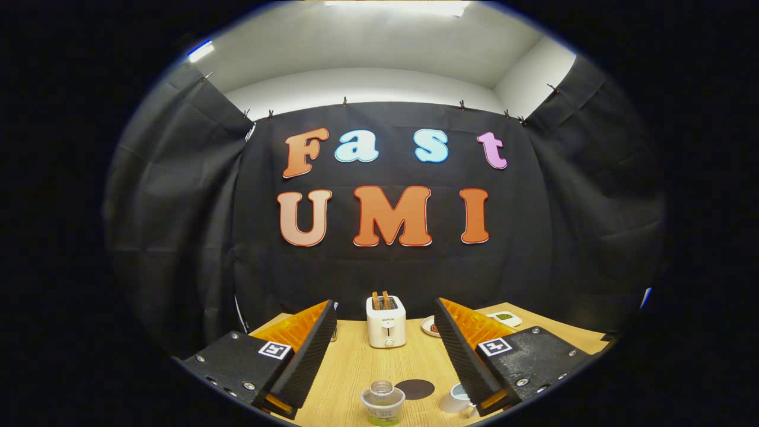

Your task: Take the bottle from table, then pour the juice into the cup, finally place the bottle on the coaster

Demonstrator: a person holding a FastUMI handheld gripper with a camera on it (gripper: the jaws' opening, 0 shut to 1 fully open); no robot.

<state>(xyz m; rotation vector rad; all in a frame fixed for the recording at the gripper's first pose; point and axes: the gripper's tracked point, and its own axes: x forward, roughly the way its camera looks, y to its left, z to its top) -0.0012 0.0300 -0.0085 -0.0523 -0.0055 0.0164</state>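
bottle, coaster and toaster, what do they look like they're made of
Bottle, between the open gripper's fingers: clear plastic by the look, see-through walls with greenish juice at the bottom. Coaster: dark, flat, matte disc, perhaps felt or silicone; hard to tell. Toaster: smooth cream shell, probably plastic or painted metal, faint sheen.

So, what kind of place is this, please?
Probably a staged kitchen-table set in a booth: a wooden table walled with black cloth, holding a toaster, a bottle and a cup. The open gripper hovers above them.
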